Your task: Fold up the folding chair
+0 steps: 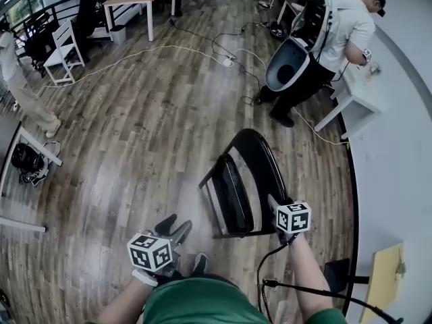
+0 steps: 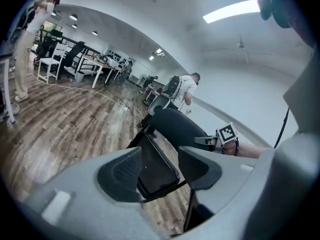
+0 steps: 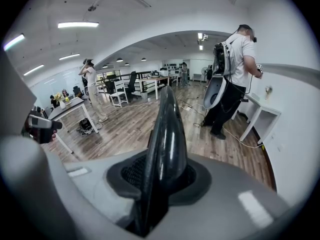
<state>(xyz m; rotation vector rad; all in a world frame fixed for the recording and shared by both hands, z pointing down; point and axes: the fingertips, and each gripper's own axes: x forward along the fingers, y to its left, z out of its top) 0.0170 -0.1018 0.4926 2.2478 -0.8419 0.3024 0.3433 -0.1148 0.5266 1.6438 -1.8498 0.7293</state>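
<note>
The black folding chair [image 1: 246, 181] stands on the wood floor just ahead of me, its seat [image 1: 233, 194] tipped up steeply toward the curved backrest [image 1: 260, 157]. My right gripper [image 1: 277, 202] is shut on the backrest's near edge; in the right gripper view the glossy black backrest [image 3: 167, 129] runs straight up from between the pads of that gripper [image 3: 160, 179]. My left gripper [image 1: 174, 227] hangs open to the left of the chair and touches nothing. In the left gripper view the seat [image 2: 155, 169] shows beyond the gap of the left gripper [image 2: 162, 160].
A person with a backpack [image 1: 334, 29] leans over a white table [image 1: 354, 100] by the right wall. Cables [image 1: 223, 52] trail across the floor. A white chair [image 1: 64, 46], another person [image 1: 23, 90] and a dark bag [image 1: 27, 159] are at left. A black stand [image 1: 337, 275] sits by my right arm.
</note>
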